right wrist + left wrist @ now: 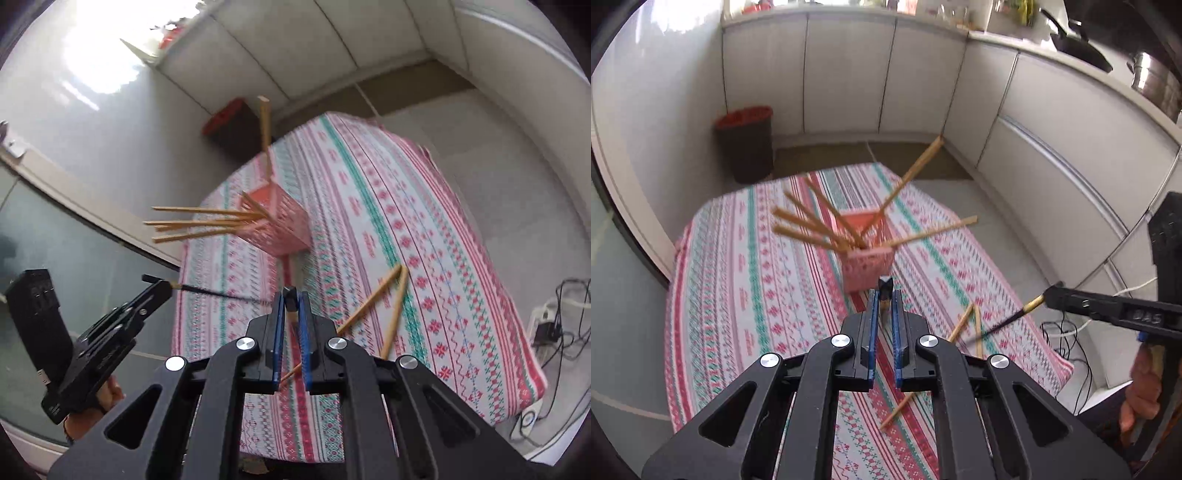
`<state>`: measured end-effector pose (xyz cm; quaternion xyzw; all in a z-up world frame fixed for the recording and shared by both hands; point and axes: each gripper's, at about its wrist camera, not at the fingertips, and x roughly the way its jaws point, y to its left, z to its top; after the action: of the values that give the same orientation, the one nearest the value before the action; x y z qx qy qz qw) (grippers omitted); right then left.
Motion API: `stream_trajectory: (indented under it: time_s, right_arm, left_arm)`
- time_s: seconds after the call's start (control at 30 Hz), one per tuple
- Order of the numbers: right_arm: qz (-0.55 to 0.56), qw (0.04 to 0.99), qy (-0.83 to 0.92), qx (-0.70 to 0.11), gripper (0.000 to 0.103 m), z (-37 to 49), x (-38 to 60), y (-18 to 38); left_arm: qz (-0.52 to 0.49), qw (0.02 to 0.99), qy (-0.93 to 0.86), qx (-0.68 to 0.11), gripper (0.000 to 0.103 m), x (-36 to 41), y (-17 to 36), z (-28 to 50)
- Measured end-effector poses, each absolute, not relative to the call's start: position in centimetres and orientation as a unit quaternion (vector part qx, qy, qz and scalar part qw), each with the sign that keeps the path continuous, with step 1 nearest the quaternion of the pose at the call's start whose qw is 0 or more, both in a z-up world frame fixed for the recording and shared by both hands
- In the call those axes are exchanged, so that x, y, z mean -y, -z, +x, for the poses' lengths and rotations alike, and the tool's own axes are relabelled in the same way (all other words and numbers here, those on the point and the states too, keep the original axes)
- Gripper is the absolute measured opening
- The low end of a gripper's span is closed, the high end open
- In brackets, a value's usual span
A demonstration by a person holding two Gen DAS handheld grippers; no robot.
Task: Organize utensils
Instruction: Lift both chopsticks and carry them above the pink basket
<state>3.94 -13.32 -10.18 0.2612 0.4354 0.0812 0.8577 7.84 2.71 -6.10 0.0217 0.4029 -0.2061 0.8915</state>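
A pink slotted basket [866, 267] stands on the patterned tablecloth [746, 295] with several wooden chopsticks [809, 225] fanning out of it. It also shows in the right wrist view [284, 225]. Each gripper is shut on a dark chopstick with a gold end. My left gripper [885, 295] holds its chopstick end-on; in the right wrist view it [166, 286] holds the dark chopstick [221, 294]. My right gripper [291, 297] shows in the left wrist view [1052, 293] holding the dark chopstick [1008, 321]. Loose wooden chopsticks [964, 321] lie on the cloth, also in the right wrist view [384, 295].
White cabinets [849, 74] run round the room. A dark bin with a red liner [744, 142] stands on the floor beyond the table. Cables and a power strip [550, 332] lie on the floor to the right. A pan [1078, 48] and pot sit on the counter.
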Motion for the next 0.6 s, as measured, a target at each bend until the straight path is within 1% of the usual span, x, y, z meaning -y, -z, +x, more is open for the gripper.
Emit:
stream_trajectory:
  time_s: [0.2, 0.33, 0.6]
  right_arm:
    - [0.238, 0.886, -0.108, -0.382, 0.007, 3.7, 12.7, 3.5]
    - [0.237, 0.908, -0.109, -0.328, 0.007, 4.0, 13.0, -0.6]
    - [0.233, 0.937, -0.101, -0.242, 0.007, 6.2, 13.9, -6.0]
  left_arm:
    - [0.008, 0.915, 0.192, -0.354, 0.006, -4.1, 1.6, 7.6]
    - [-0.008, 0.932, 0.191, -0.308, 0.006, -4.7, -2.0, 6.9]
    - [-0.054, 0.961, 0.182, -0.2, 0.006, -4.3, -7.9, 6.8]
